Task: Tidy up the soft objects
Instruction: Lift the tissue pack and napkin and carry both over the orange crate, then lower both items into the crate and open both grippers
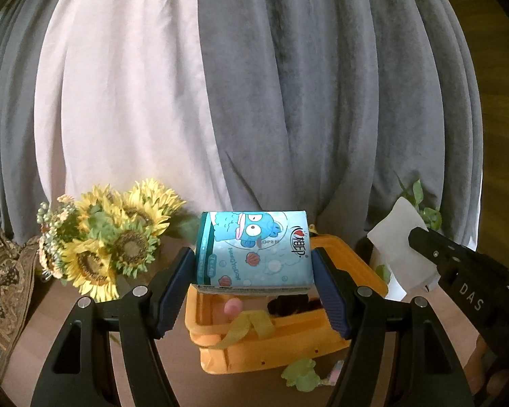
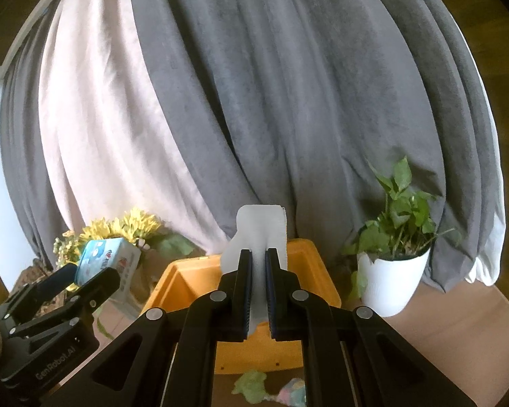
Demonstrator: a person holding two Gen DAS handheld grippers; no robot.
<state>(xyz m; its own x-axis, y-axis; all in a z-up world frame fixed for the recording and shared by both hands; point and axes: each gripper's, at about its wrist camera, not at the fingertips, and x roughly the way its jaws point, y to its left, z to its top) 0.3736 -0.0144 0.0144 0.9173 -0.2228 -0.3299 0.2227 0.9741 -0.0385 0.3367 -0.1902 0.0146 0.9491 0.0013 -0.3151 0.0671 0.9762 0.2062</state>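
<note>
A light blue tissue pack (image 1: 254, 254) with a cartoon fish print is clamped between the pads of my left gripper (image 1: 254, 271), lifted above the orange basket (image 1: 264, 356). Inside the basket lie a yellow-green cloth strip (image 1: 251, 325), something pink and something dark. My right gripper (image 2: 258, 288) is shut on a white tissue sheet (image 2: 261, 234) that stands up above its fingers, over the same basket (image 2: 186, 281). In the left wrist view the right gripper (image 1: 420, 237) and its sheet (image 1: 397, 237) sit to the right. The right wrist view shows the pack (image 2: 105, 257) at left.
A sunflower bouquet (image 1: 112, 237) stands left of the basket, a potted green plant in a white pot (image 2: 390, 271) to its right. Grey and pale pink curtains hang behind. A green soft scrap (image 1: 302, 374) and a pastel item (image 2: 293, 390) lie on the brown table before the basket.
</note>
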